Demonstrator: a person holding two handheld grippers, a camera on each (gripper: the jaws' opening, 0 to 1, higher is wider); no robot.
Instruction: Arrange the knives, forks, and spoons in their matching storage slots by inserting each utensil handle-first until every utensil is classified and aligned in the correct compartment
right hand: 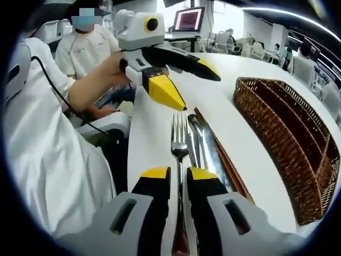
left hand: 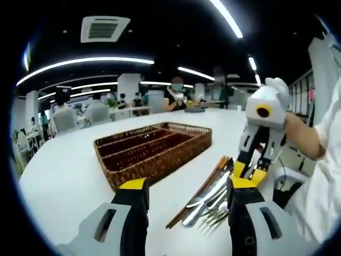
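White round-edged bench (left hand: pixel 69 160) carrying all items. Brown woven wicker tray (left hand: pixel 154 146) with long parallel compartments, lying on the bench well apart from the cutlery. Left tongs (left hand: pixel 186 189), yellow-tipped, standing wide with nothing between them, just short of the cutlery. Right tongs (right hand: pixel 178 175), yellow-tipped, drawn narrow about the handle of the silver metal fork (right hand: pixel 180 144). Pile of cutlery (left hand: pixel 205 197) lying on the bench beside the tray: the fork, tines away from the right tongs, touching silver pieces and brown wooden-handled pieces (right hand: pixel 226 162).
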